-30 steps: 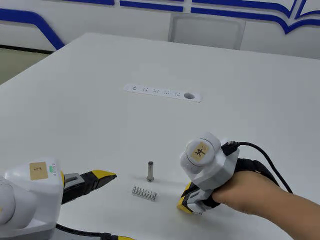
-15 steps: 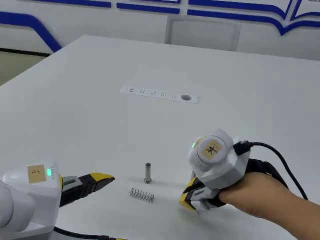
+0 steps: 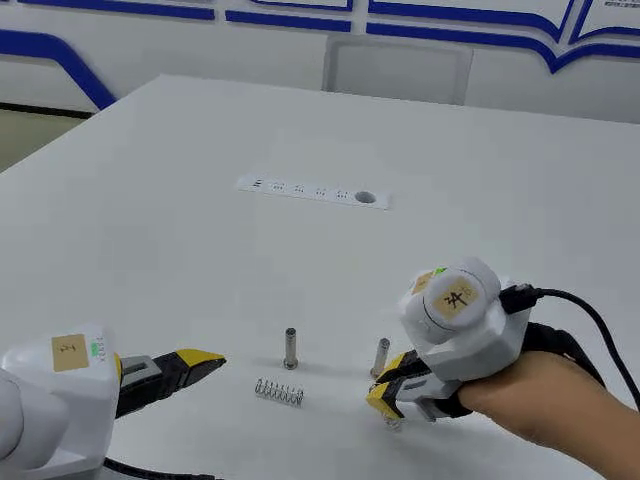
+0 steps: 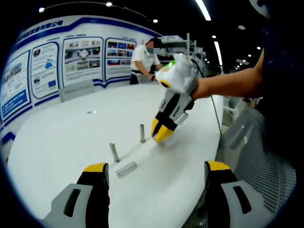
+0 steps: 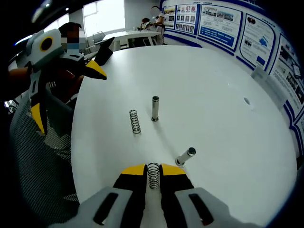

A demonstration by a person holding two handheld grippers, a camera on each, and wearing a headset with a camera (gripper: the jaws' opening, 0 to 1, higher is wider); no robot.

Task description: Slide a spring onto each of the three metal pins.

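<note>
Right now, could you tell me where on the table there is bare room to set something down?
Bare: the wide stretch of table between the socket strip and the left pin and right pin. Crowded: the near edge, where both pins, the loose spring, the open left gripper and the right gripper with its held spring cluster.

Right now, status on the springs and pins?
Left gripper open, empty. Right gripper shut on held spring, beside near pin. Near pin and far pin upright, bare. Loose spring lying on table; nothing blocking near pin.
</note>
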